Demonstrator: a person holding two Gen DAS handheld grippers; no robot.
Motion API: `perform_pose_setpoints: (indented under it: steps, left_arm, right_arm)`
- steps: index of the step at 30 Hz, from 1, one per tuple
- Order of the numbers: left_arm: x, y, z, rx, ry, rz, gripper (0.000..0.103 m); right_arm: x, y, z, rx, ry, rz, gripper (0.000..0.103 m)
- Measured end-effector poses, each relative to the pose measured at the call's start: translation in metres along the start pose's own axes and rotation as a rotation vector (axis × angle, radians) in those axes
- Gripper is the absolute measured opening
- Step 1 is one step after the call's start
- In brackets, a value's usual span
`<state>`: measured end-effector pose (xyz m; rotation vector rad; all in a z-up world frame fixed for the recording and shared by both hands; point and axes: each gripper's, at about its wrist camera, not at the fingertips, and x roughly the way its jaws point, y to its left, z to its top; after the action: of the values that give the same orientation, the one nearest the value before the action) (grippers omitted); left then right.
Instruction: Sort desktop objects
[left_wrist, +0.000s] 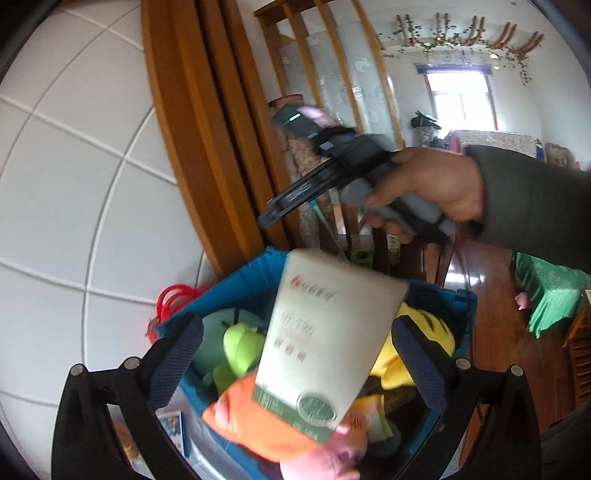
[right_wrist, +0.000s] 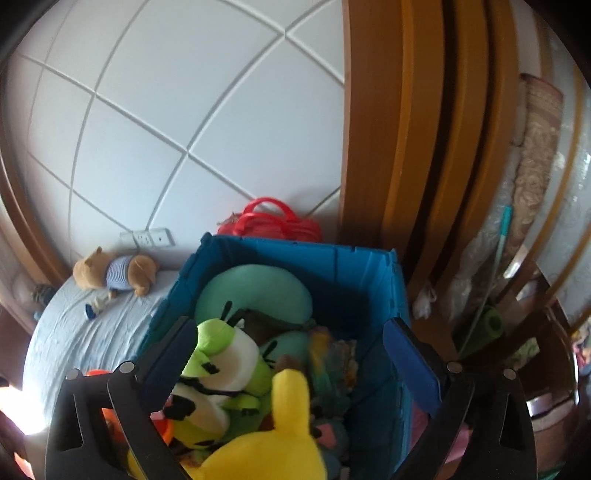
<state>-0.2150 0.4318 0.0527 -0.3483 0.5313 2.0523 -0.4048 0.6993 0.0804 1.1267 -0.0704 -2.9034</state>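
The white tube (left_wrist: 325, 347) was seen loose between the spread left claw (left_wrist: 295, 365) over the blue crate (left_wrist: 240, 284), w/ the right claw (right_wrist: 291, 365) also spread & empty; a bounce off the plush toys (right_wrist: 221, 369) was judged possible.

Blue bin (right_wrist: 332, 266), yellow plush (right_wrist: 280, 435), white-and-green tube (left_wrist: 325, 343), blue-striped brown bear (right_wrist: 114, 275).

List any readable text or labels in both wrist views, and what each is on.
None readable.
White tube: red logo, grey and red print, round green emblem, all motion-blurred.
Booklet at lower left: too small to read.
Blue bin, plush toys: no text seen.
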Motion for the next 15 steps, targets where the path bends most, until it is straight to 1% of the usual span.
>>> perform_pose_setpoints:
  steps: [3,6,10,15]
  left_arm:
    - [-0.023,0.005,-0.015,-0.043,-0.008,0.005,0.103]
    - [-0.050,0.006,-0.029,-0.059,-0.015,0.017,0.103]
    - [-0.098,0.010,-0.053,-0.078,-0.037,0.038,0.103]
    - [-0.174,0.021,-0.098,-0.124,-0.045,0.068,0.103]
  right_arm:
    - [-0.034,0.016,-0.017,0.021,-0.067,0.019,0.102]
    - [-0.083,0.036,-0.036,0.027,-0.162,-0.038,0.102]
    - [-0.131,0.062,-0.055,0.045,-0.197,-0.087,0.102]
    - [-0.187,0.108,-0.093,0.080,-0.209,-0.140,0.102]
